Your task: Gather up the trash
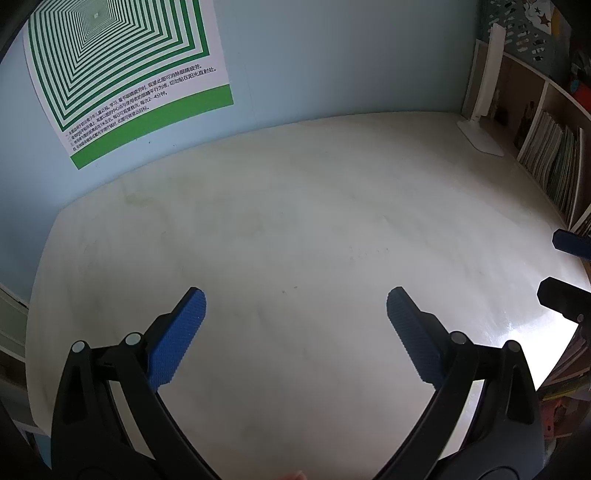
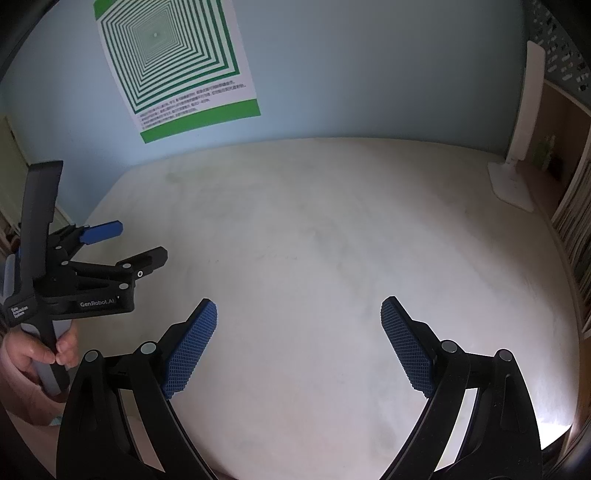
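— Any trash on the counter [image 1: 295, 221]?
— None shows. Books fill the shelf [image 1: 554, 162] at three o'clock (titles unreadable).
— The tongs?
— Left tongs [image 1: 295, 306] and right tongs [image 2: 299, 314] both gape wide, holding nothing.

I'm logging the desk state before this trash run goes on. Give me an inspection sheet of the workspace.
Surface: pale desk top, faint smudges and a few tiny specks; glare at its right edge.
Job's things: nothing seen; no trash or bin in either view.
Clutter: white desk lamp at the back right corner.
Grippers: left claw open, empty, above the desk; right claw open, empty. A hand holds the left claw's handle.
Cables: nothing seen.
Surroundings: light blue wall with a green-and-white square-pattern poster; shelf of books to the right, perforated grey basket on top.
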Demonstrator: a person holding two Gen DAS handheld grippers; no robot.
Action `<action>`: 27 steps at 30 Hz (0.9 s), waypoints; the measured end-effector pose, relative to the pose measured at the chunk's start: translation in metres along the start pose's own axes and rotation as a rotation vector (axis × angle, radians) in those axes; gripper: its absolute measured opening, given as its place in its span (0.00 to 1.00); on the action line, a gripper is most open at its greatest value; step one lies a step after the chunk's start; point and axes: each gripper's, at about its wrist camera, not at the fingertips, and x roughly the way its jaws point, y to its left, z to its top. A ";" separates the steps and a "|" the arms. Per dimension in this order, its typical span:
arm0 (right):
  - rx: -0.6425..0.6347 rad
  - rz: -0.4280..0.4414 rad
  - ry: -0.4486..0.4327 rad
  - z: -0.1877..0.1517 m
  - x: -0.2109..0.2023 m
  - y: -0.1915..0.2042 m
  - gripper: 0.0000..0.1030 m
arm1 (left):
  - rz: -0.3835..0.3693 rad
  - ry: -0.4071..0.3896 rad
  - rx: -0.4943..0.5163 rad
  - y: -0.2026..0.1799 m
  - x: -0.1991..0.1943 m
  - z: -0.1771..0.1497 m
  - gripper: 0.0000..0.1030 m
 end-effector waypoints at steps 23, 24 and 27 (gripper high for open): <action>0.003 0.011 0.035 0.005 0.015 0.001 0.87 | 0.001 0.064 0.002 0.001 0.016 -0.002 0.93; 0.004 0.013 0.036 0.006 0.016 0.001 0.87 | 0.000 0.066 0.000 0.001 0.016 -0.002 0.93; 0.006 0.011 0.037 0.006 0.017 0.001 0.87 | -0.001 0.070 0.000 0.002 0.018 -0.001 0.93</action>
